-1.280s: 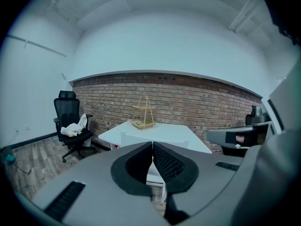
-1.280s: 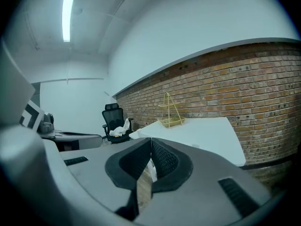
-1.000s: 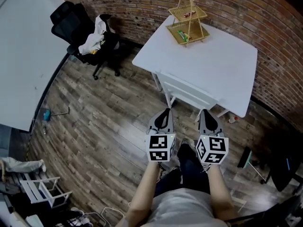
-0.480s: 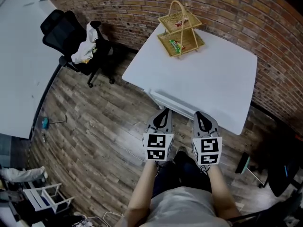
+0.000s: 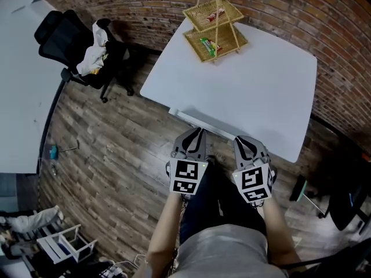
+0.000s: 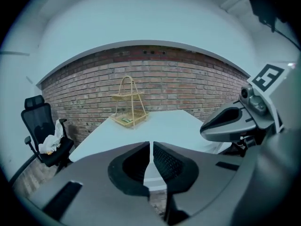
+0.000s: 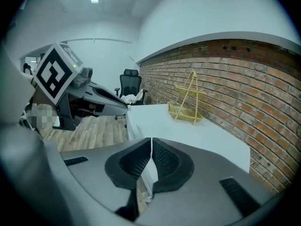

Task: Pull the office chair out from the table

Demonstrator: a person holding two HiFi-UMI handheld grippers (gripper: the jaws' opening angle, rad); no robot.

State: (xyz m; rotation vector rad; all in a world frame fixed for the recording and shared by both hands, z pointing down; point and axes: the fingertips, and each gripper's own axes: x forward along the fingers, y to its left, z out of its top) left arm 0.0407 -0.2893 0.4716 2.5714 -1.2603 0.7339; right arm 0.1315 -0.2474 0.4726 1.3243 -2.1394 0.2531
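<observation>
A: Chair orientation?
B: Office chair [image 5: 56,32] upright, back to the left, seat facing right toward the desk [image 5: 249,91]. Far left, well apart from both claws. White cloth [image 5: 93,52] hides the seat; wheels lost in shadow.
A: Claws?
B: Left claw [image 5: 196,133] and right claw [image 5: 243,141]: jaws pressed together, empty, at the desk's near edge.

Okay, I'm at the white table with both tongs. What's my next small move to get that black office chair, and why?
Probably turn left toward the black office chair by the brick wall. The left tongs and right tongs are both shut and empty. They sit at the near edge of the white table, well apart from the chair.
</observation>
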